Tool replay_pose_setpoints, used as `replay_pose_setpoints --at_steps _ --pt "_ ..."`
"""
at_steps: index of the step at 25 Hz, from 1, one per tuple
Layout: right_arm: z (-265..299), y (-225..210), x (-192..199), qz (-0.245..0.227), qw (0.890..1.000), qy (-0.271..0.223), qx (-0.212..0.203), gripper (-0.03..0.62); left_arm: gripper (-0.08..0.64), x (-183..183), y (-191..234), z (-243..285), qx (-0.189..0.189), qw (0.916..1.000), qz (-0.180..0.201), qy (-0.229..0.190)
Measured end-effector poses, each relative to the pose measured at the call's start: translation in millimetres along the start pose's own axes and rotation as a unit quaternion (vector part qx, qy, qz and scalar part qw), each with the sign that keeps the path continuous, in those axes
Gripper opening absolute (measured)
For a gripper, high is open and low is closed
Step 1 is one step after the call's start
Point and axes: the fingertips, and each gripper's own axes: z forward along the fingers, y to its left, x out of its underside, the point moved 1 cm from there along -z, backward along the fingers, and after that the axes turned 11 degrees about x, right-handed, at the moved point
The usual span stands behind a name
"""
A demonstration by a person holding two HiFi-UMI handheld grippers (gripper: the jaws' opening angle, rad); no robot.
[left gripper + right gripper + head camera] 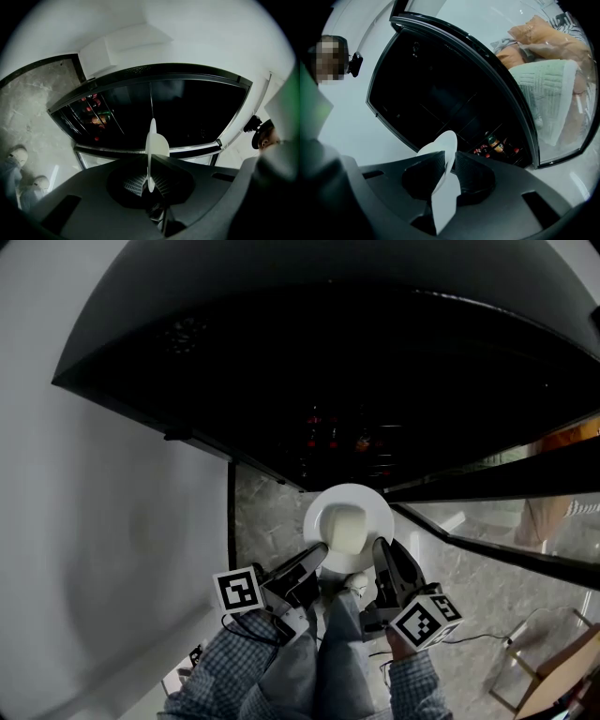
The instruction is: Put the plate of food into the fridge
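A white plate (349, 512) with a pale heap of food (345, 531) hangs level in front of the open fridge (309, 381), whose inside is dark. My left gripper (317, 557) is shut on the plate's near left rim. My right gripper (381, 547) is shut on its near right rim. In the left gripper view the plate (153, 143) shows edge-on, pinched between the jaws of that gripper (151, 174). In the right gripper view the rim of the plate (440, 146) is likewise clamped in the right gripper (447, 168).
Bottles (334, 439) stand on a low shelf deep in the fridge. Its glass door (511, 526) stands open to the right. A white wall (103, 521) flanks the left. The grey stone floor (258, 521) lies below, with a cable (487, 638) and a wooden frame (562, 671) at the lower right.
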Motion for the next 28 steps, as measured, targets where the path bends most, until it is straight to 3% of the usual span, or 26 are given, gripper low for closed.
replay_pose_setpoints --at_steps 7,19,28 --pt "18 -16 2 -0.001 1.0 0.007 -0.003 0.074 0.017 -7 16 8 0.0 0.9995 0.032 -0.006" --pt "50 -24 -9 -0.039 0.999 0.015 0.002 0.074 0.017 -24 38 25 0.02 0.999 0.002 -0.041" --pt "70 -33 -14 -0.036 0.999 0.02 0.016 0.075 0.018 -36 48 36 0.027 0.9986 0.005 -0.045"
